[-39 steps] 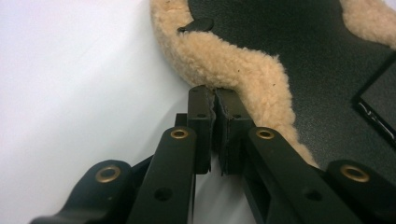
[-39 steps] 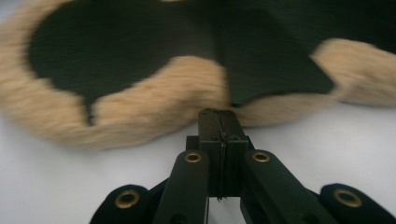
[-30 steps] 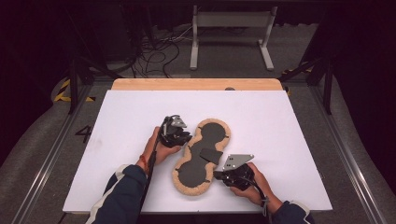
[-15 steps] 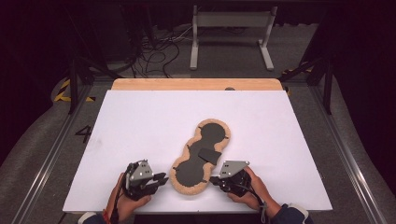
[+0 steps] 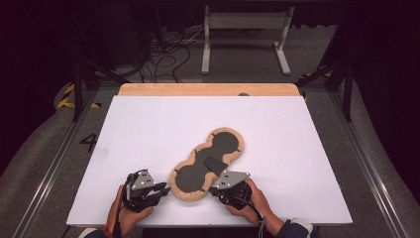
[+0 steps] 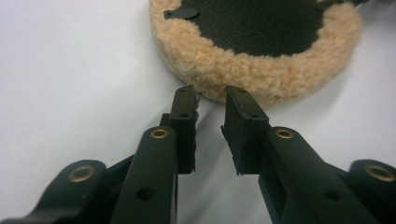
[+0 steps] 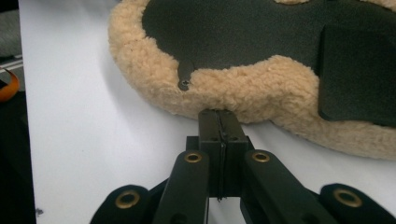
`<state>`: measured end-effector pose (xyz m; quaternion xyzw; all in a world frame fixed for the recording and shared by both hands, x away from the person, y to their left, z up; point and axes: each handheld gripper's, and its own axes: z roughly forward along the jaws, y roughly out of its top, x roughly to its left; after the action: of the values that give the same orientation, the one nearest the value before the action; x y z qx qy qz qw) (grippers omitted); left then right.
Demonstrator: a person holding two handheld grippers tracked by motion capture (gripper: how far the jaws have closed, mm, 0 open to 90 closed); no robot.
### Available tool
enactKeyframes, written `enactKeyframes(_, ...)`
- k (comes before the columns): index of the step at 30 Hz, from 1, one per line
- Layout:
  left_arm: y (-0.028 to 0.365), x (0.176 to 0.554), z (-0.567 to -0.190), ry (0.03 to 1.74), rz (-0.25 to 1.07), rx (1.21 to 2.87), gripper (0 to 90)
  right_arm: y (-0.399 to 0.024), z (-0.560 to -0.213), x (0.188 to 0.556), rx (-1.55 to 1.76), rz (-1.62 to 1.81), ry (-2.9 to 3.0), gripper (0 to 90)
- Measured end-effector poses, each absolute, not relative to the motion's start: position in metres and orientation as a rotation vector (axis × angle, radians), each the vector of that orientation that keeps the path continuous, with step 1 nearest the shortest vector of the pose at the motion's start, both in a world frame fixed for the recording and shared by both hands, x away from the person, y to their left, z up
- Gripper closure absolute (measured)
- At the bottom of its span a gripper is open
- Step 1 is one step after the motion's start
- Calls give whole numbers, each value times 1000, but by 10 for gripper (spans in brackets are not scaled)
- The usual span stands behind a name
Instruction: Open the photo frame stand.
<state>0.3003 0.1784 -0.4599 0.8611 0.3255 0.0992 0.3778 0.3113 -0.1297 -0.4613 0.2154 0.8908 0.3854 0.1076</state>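
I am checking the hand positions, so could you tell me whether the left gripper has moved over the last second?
Yes. The left gripper has come from beside the fleece pad's middle toward the table's near edge, stopping by the pad's near lobe.

A peanut-shaped fleece pad point(image 5: 209, 165) lay flat on the white table top point(image 5: 148, 129), set diagonally: one lobe toward the near edge, the other farther away and to the right. Its upper face was dark grey fabric, ringed by a thick border of tan, woolly pile point(image 6: 243, 77). A dark rectangular flap point(image 7: 357, 74) sat across the narrow waist, and small black tabs point(image 7: 185, 74) lapped onto the fleece rim.
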Motion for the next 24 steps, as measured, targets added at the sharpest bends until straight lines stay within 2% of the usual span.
enactKeyframes(5, 173, 288, -460, 820, 241, 2222, 785, -153, -451, 321, 684, 1157, 2597, 900)
enactKeyframes(6, 172, 285, -459, 812, 237, 2222, 799, -176, -442, 332, 755, 1155, 2535, 900)
enactKeyframes(8, 170, 281, -460, 815, 229, 2224, 800, -183, -439, 336, 772, 1141, 2501, 900)
enactKeyframes(11, 164, 278, -462, 813, 182, 2224, 793, -215, -422, 354, 895, 1188, 2387, 900)
enactKeyframes(13, 161, 278, -463, 825, 204, 2235, 784, -237, -410, 378, 965, 1170, 2278, 900)
enactKeyframes(19, 158, 283, -465, 884, 230, 2191, 787, -237, -418, 419, 1025, 1041, 2258, 900)
enactKeyframes(24, 156, 282, -466, 911, 242, 2176, 791, -231, -432, 456, 1147, 1067, 2284, 900)
